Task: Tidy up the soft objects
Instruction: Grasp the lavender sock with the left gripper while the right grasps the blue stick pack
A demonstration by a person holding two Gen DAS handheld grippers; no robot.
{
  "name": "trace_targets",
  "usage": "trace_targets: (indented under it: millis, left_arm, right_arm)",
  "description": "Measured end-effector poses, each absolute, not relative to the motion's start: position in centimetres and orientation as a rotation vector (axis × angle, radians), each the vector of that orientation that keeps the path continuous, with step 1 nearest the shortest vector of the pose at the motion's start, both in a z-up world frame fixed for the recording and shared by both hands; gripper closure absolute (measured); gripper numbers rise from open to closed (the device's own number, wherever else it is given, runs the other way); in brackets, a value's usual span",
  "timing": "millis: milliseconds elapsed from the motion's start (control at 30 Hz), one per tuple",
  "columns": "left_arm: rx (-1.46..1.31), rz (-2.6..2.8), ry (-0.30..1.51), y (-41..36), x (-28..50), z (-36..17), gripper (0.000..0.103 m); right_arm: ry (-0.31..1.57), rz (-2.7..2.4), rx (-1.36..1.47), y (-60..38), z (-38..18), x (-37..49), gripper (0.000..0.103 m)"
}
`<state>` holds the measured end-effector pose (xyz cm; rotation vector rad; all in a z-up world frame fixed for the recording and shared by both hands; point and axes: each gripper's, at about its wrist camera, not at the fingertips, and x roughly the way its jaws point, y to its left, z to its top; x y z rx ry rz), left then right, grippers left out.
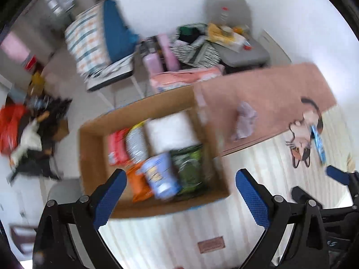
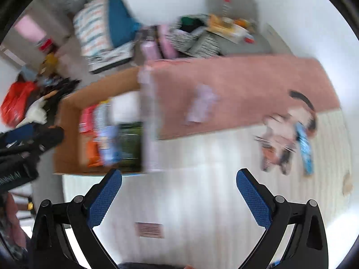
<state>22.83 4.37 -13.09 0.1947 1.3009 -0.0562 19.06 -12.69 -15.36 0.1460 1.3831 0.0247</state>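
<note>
An open cardboard box [image 1: 89, 157] stands at the left end of the bed, with several soft snack bags and a white pack [image 1: 172, 130] inside; it also shows in the right wrist view [image 2: 67, 148]. A pink blanket [image 1: 269, 89] lies on the bed with a crumpled lilac cloth [image 1: 244, 121] on it. A cat plush [image 1: 303, 134] lies at the right, a blue packet [image 1: 318, 143] beside it. My left gripper [image 1: 179, 195] is open and empty above the box's near edge. My right gripper [image 2: 179, 192] is open and empty over the white striped bedding [image 2: 202, 190]. Both views are blurred.
A grey chair [image 1: 237, 44] piled with clothes stands behind the bed. A striped bag [image 1: 87, 42] and pink bottles [image 1: 154, 60] stand on the floor. A red bag [image 1: 11, 127] and dark clutter lie at the left. My right gripper shows at the left view's right edge [image 1: 336, 174].
</note>
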Motion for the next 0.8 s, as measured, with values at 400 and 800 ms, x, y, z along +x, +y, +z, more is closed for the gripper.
trace_targets:
  millis: [400,800]
  left_arm:
    - [0.440,-0.168,1.500,-11.5,32.2,-26.6,0.003]
    - [0.449,-0.096,1.669,-13.2,36.4,-36.4,0.003]
  right_arm:
    - [1.510,-0.312,0.283,-36.2,-24.8,21.9,0.000]
    - [1.676,-0.392,0.268,-44.0,-35.9,26.7,0.000]
